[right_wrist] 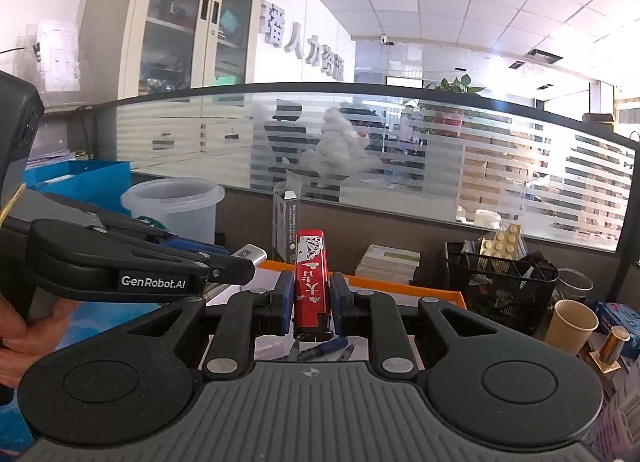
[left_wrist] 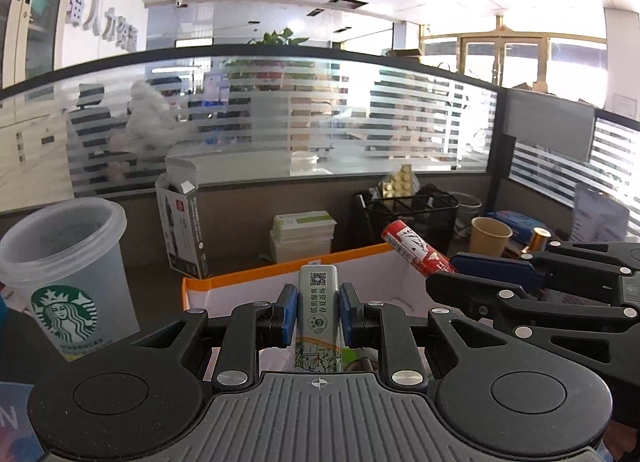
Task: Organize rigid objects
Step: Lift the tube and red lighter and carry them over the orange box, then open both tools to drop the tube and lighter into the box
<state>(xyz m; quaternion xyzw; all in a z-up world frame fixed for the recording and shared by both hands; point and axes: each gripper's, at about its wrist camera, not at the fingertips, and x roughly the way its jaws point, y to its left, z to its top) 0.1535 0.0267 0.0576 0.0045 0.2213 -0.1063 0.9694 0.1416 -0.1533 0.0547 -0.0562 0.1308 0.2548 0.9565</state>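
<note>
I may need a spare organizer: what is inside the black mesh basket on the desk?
The black mesh basket holds a gold blister pack of pills sticking up above its rim, plus dark jumbled items. Its mesh walls hide what lies lower down.

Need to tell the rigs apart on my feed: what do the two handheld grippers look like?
Both look alike: black linkage arms with silver rivets, blue finger pads, a ribbed grey housing with two round black discs. The left gripper bears white "GenRobot.AI" lettering on its side. No cables or sleeves show.
</note>
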